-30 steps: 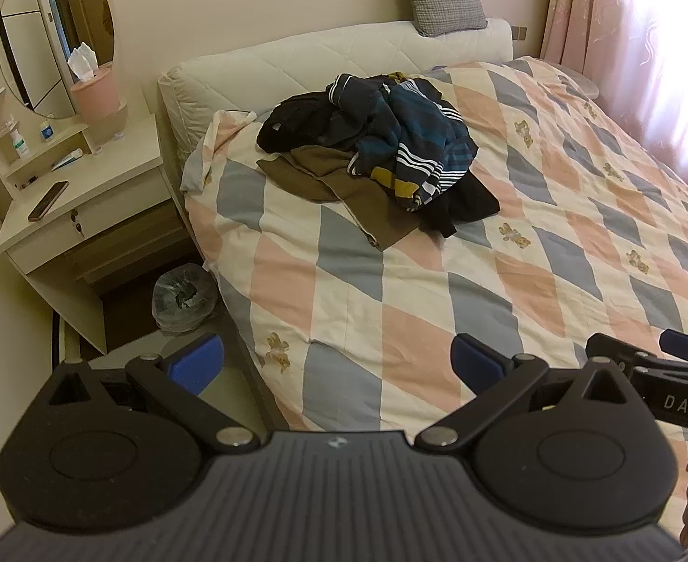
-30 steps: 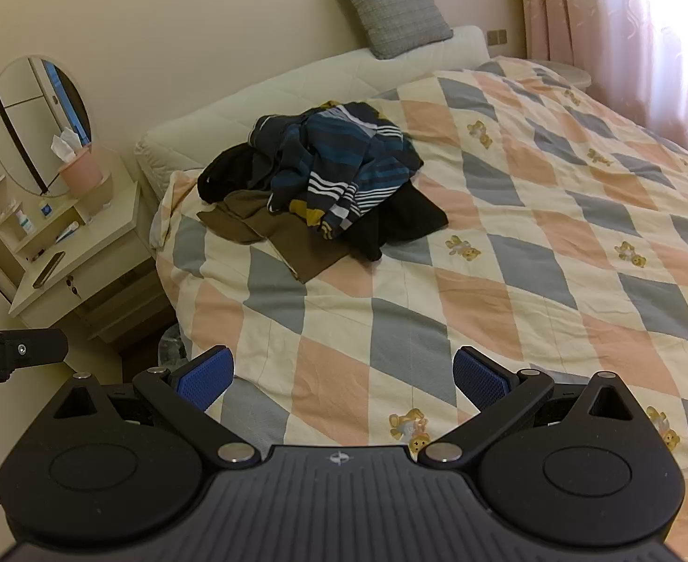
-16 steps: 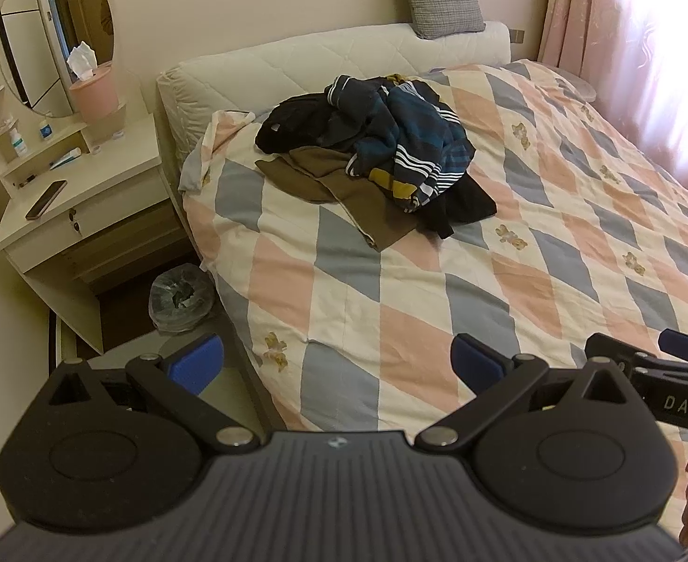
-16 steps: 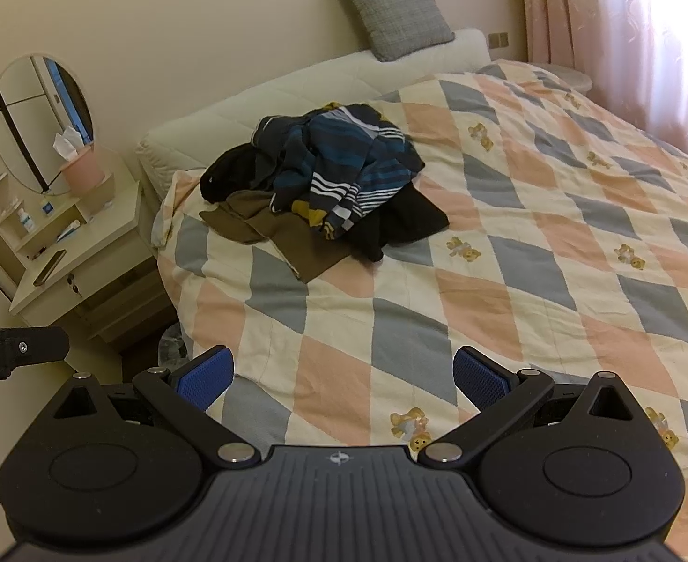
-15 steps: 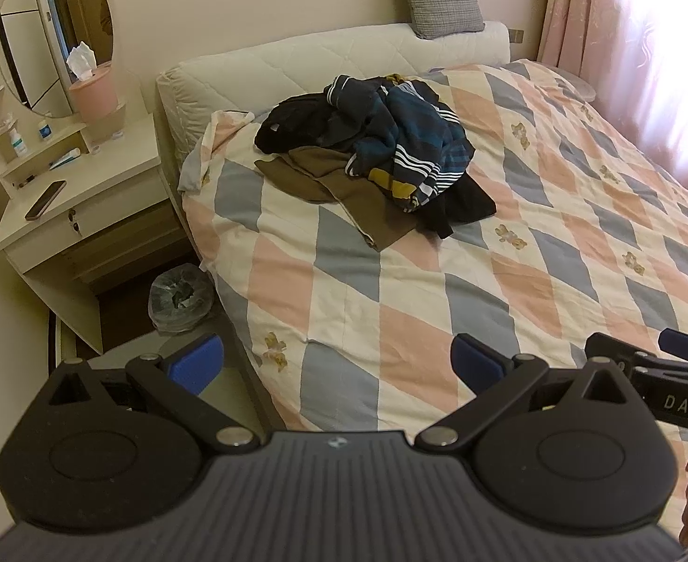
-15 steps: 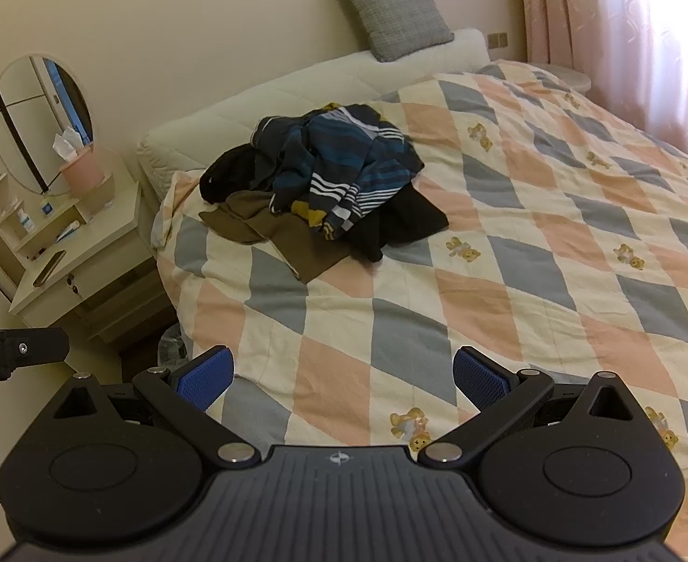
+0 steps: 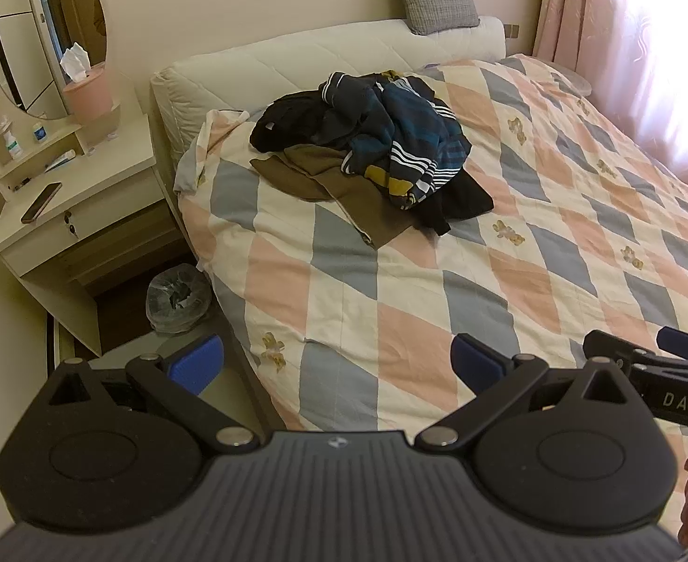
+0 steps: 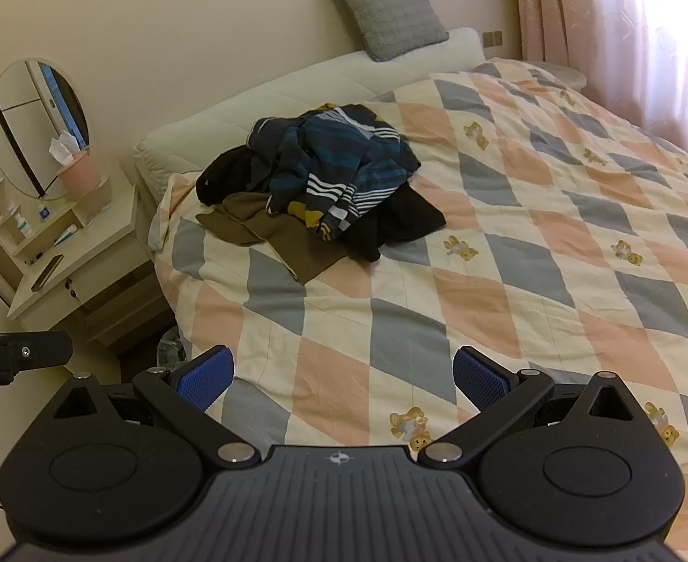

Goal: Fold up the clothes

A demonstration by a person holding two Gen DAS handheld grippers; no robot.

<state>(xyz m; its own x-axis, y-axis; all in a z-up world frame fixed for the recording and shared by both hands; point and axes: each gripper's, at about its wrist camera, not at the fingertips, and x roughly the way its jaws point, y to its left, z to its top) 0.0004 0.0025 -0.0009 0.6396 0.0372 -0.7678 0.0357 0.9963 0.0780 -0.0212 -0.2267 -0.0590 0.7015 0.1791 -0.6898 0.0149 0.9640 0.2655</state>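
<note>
A pile of clothes (image 7: 372, 159) lies on the bed near the headboard: a blue striped top, black garments and a brown one spread flat. It also shows in the right wrist view (image 8: 315, 187). My left gripper (image 7: 336, 363) is open and empty, held over the bed's near left edge, far short of the pile. My right gripper (image 8: 341, 377) is open and empty over the quilt's near part. The right gripper also shows in the left wrist view (image 7: 662, 365), at the right edge.
The checked quilt (image 7: 554, 243) covers the bed. A grey cushion (image 8: 386, 9) leans on the headboard. A bedside cabinet (image 7: 72, 206) with a phone, mirror and pink tissue box stands at the left. A bagged bin (image 7: 177, 297) sits on the floor beside it. Pink curtains (image 8: 625, 23) hang at the right.
Both views have shifted very slightly; the pile sits a touch differently in frame. Both grippers stay open and empty.
</note>
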